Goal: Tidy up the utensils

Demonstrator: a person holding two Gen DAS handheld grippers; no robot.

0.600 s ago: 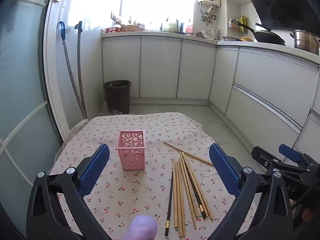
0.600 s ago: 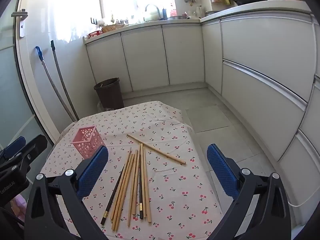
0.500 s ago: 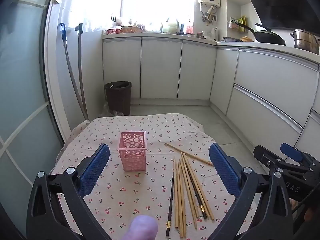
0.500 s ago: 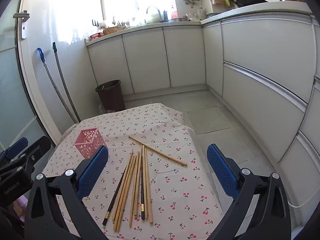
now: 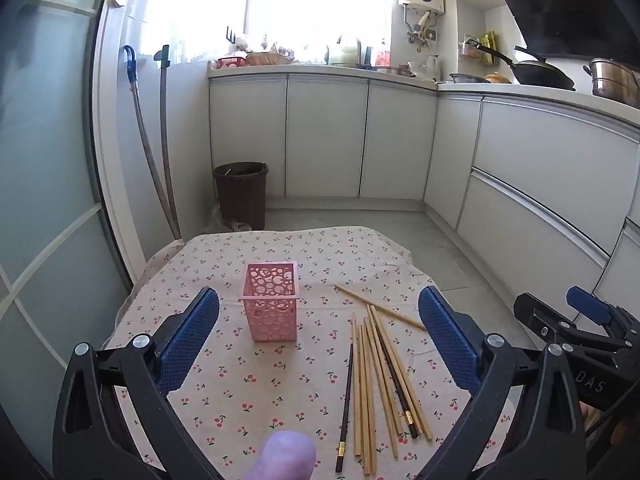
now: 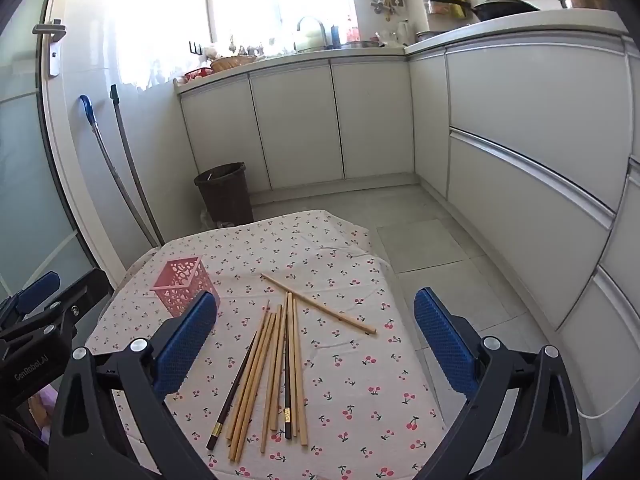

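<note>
A pink perforated holder (image 5: 271,300) stands upright and empty on the cherry-print tablecloth (image 5: 248,384); it also shows in the right wrist view (image 6: 185,283). Several wooden and two dark chopsticks (image 5: 376,376) lie in a loose bundle to its right, also in the right wrist view (image 6: 272,372). One wooden chopstick (image 6: 318,303) lies apart, slanted across the far end. My left gripper (image 5: 318,344) is open and empty, above the table's near side. My right gripper (image 6: 316,340) is open and empty, over the bundle.
A brown bin (image 5: 241,194) stands on the floor beyond the table. White cabinets (image 5: 324,136) run along the back and right. Two mop handles (image 5: 154,152) lean at the left wall. The table's right edge (image 6: 404,328) drops to tiled floor.
Both grippers have tilted or drawn back slightly; the table and chopsticks sit a little lower in both views. Nothing on the table has moved.
</note>
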